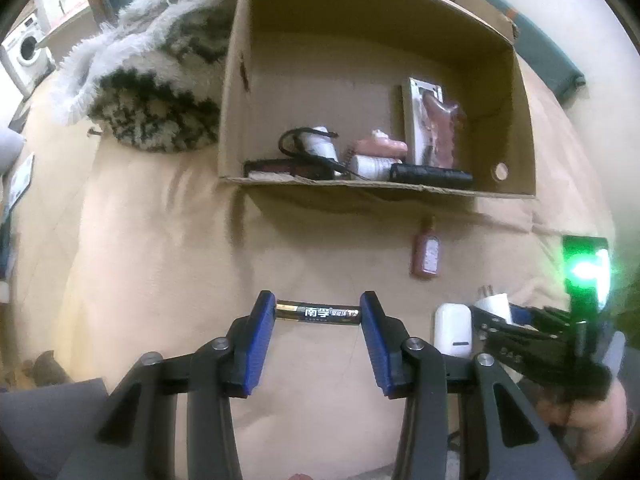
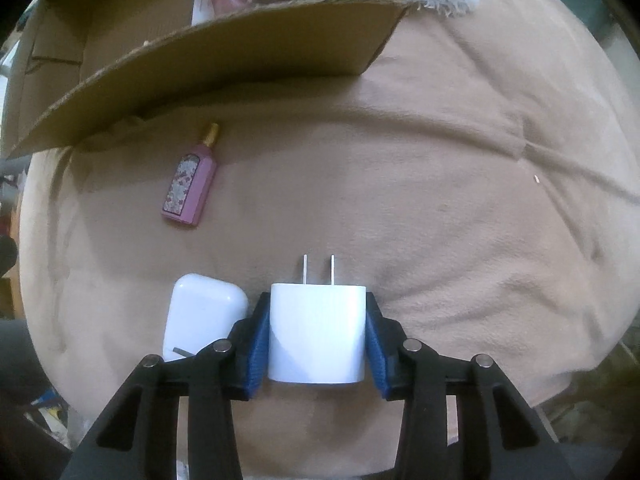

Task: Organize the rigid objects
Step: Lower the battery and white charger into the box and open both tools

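My left gripper [image 1: 318,312] is shut on a black and gold battery [image 1: 318,312], held crosswise by its ends above the tan blanket. My right gripper [image 2: 318,336] is shut on a white wall charger [image 2: 318,336] with its two prongs pointing forward. In the left wrist view the right gripper [image 1: 496,316] shows at the right with the charger [image 1: 494,304]. A white earbuds case [image 2: 202,316] lies just left of the charger; it also shows in the left wrist view [image 1: 453,328]. A pink perfume bottle [image 2: 190,178] lies in front of the open cardboard box [image 1: 380,188].
The box holds several items: a black cylinder [image 1: 432,176], white bottles [image 1: 320,146], a packaged pink item [image 1: 434,124]. A fluffy patterned blanket [image 1: 152,112] lies left of the box. A washing machine [image 1: 26,52] stands far left.
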Demonstrator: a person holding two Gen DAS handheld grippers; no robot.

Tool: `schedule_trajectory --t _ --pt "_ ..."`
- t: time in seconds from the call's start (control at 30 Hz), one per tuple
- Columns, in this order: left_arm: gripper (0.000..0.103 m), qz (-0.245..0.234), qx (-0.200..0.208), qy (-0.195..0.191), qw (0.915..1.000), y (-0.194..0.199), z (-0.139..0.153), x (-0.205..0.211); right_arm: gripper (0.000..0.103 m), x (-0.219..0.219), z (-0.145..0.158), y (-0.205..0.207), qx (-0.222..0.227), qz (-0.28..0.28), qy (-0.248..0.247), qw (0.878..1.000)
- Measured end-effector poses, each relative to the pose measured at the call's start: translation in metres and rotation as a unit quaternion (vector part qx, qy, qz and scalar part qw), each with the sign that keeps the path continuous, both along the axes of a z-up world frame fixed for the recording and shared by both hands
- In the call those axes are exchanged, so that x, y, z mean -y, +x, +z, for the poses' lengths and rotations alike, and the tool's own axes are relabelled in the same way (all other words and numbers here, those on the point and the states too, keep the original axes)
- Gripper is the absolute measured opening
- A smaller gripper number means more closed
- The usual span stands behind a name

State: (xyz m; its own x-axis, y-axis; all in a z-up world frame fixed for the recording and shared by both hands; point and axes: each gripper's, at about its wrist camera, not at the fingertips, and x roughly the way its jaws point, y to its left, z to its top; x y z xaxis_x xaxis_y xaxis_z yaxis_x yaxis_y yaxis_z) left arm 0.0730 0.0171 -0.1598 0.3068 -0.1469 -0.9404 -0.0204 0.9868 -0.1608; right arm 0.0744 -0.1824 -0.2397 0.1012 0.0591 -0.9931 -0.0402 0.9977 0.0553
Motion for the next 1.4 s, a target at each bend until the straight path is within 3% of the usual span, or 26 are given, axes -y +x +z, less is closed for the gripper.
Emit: schedule_trajectory --t 0.27,0.43,0.57,0.77,1.07,1.27,1.4 --pt "0.040 0.012 0.032 0.001 0.9994 -0.002 0.021 -0.007 0.044 0.015 0.046 -0.006 0.063 -0.035 0.050 0.996" --pt "0.040 0.021 0.064 -0.002 0.9977 0.002 0.043 -0.010 0.044 0.008 0.088 -0.001 0.119 -0.024 0.074 0.990" --pt "0.040 0.016 0.087 0.018 0.9959 0.013 0.055 -0.007 0.044 0.017 0.113 0.016 0.148 -0.015 0.105 0.983" --pt "0.040 0.023 0.092 0.010 0.9955 0.037 0.065 -0.010 0.044 0.003 0.144 0.043 0.194 0.015 0.122 0.973" --pt "0.040 0.004 0.101 0.043 0.9939 0.083 0.068 -0.003 0.044 -0.020 0.149 0.095 0.215 0.051 0.118 0.968" --pt "0.040 -0.007 0.092 0.056 0.9941 0.105 0.044 0.004 0.044 -0.020 0.124 0.122 0.192 0.042 0.127 0.972" --pt "0.040 -0.005 0.089 0.042 0.9952 0.108 0.028 0.004 0.044 -0.021 0.104 0.126 0.174 0.039 0.115 0.977"
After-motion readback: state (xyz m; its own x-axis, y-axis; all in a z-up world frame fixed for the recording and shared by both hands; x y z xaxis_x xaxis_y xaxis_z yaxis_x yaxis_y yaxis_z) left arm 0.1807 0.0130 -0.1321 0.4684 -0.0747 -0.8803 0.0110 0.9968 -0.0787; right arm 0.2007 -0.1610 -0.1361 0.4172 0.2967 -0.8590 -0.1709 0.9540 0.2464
